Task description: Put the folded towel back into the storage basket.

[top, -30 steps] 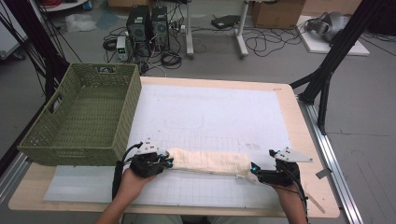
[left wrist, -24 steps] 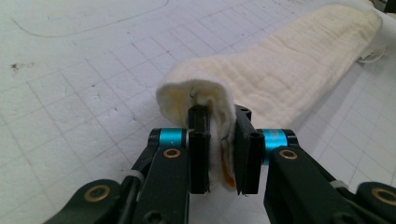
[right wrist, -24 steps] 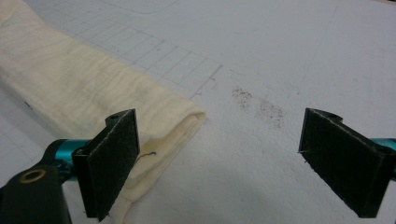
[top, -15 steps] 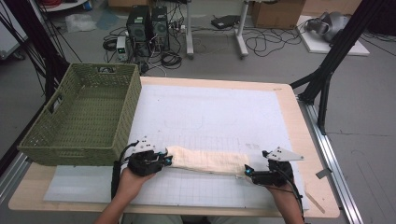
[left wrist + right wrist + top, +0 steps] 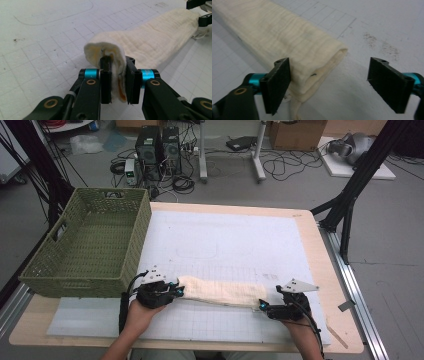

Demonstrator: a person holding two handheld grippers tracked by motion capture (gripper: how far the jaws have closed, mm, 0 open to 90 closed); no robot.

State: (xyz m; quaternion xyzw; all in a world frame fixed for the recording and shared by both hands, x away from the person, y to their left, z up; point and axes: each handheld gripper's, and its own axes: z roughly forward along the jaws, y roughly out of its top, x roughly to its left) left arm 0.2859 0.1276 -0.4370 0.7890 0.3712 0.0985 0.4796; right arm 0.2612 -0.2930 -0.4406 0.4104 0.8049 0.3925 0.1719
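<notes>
The folded cloth (image 5: 220, 291) lies along the near part of the surface (image 5: 225, 240) (white gridded mat). The left gripper (image 5: 117, 75) has its jaws clamped on one cloth end. The right gripper (image 5: 332, 82) has its jaws wide apart around the other end. A green basket (image 5: 85, 245) stands at left.

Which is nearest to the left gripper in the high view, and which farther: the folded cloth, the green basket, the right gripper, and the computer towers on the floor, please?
From the left gripper:
1. Folded cloth, clamped in it, stretching to the right.
2. Green basket, just up and left on the table.
3. Right gripper, at the cloth's far end, open.
4. Computer towers, on the floor beyond the table.
</notes>
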